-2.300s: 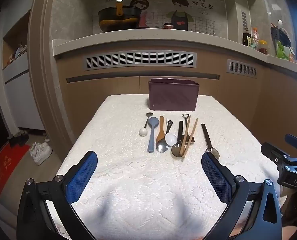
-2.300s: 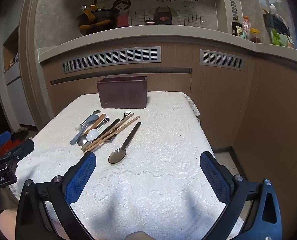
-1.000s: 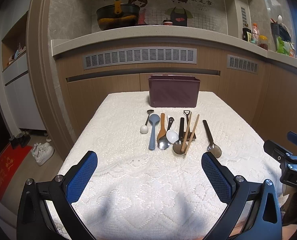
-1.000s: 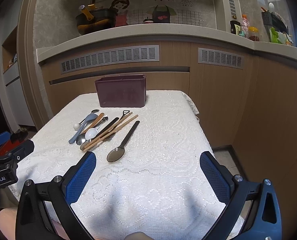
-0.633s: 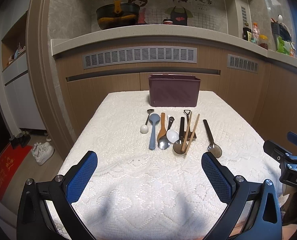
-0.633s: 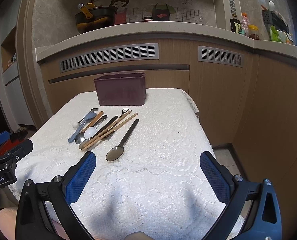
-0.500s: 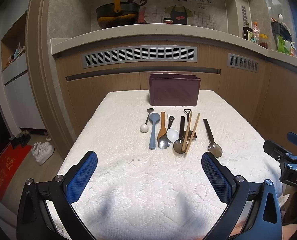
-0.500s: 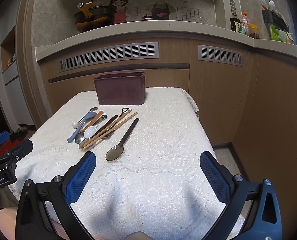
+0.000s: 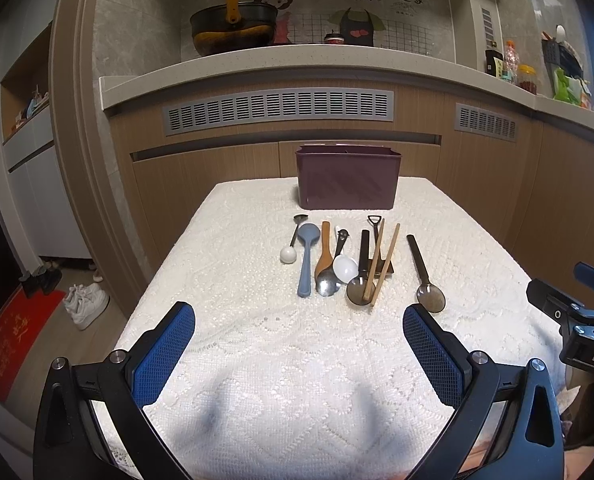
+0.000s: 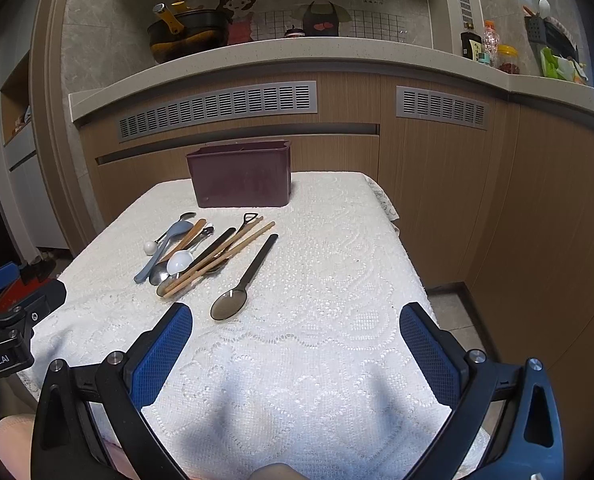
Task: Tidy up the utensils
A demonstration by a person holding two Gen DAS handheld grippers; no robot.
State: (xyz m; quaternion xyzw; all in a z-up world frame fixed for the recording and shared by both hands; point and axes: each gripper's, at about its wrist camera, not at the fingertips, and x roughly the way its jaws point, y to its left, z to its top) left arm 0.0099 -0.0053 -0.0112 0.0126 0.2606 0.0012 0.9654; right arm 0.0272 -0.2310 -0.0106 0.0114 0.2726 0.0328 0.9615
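While little has changed over the last couple of seconds beyond a slight drift of both views, nothing is sorted yet: our utensils (image 9: 337,260) lie in a row before the maroon box (image 9: 348,182). Our left gripper (image 9: 299,354) and right gripper (image 10: 295,350) hover low over the tablecloth (image 9: 237,248), wide and empty.

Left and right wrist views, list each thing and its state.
Left tongs: open, empty.
Right tongs: open, empty.
Maroon bin: upright behind the utensils.
Chopsticks: lying across a dark spoon.
Black-handled spoon: lying apart, bowl toward the camera.
Blue spoon: lying flat.
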